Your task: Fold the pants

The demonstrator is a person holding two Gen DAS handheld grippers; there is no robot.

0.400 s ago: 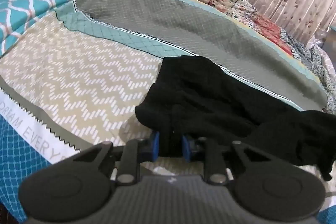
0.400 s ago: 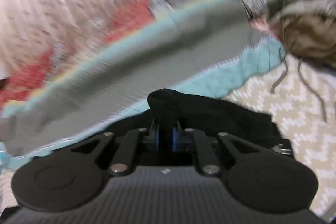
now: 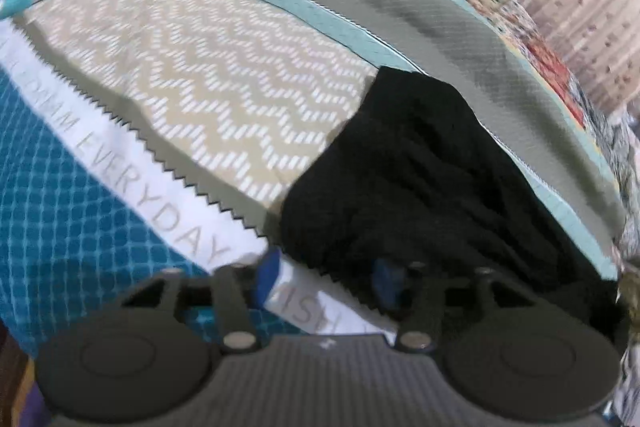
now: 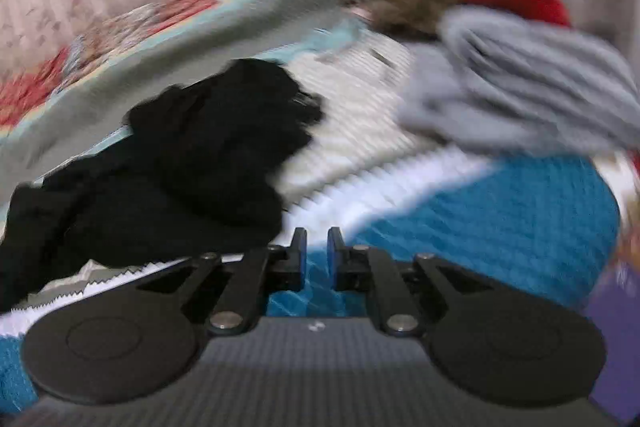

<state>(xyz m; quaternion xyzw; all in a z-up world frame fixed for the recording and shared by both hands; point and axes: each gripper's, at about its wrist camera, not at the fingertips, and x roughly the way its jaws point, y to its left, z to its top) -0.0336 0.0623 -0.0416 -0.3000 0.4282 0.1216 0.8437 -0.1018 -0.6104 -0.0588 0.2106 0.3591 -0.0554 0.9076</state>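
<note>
Both grippers empty. Left gripper (image 3: 326, 277) has its fingers spread wide, nothing between them; the pants (image 3: 432, 187) lie bunched just ahead and to the right of its right finger, whose pad sits at the hem edge. Right gripper (image 4: 317, 251) has fingers nearly together with a narrow bare gap, pants ahead-left of them, apart. Bedspread (image 3: 192, 67) is under everything.

My read: regrasp comes next. Best to pick single-layer corners, not the bunch; pinch waistband ends, lift and spread flat before folding. Avoid snagging the grey garment (image 4: 520, 83) to the right.
</note>
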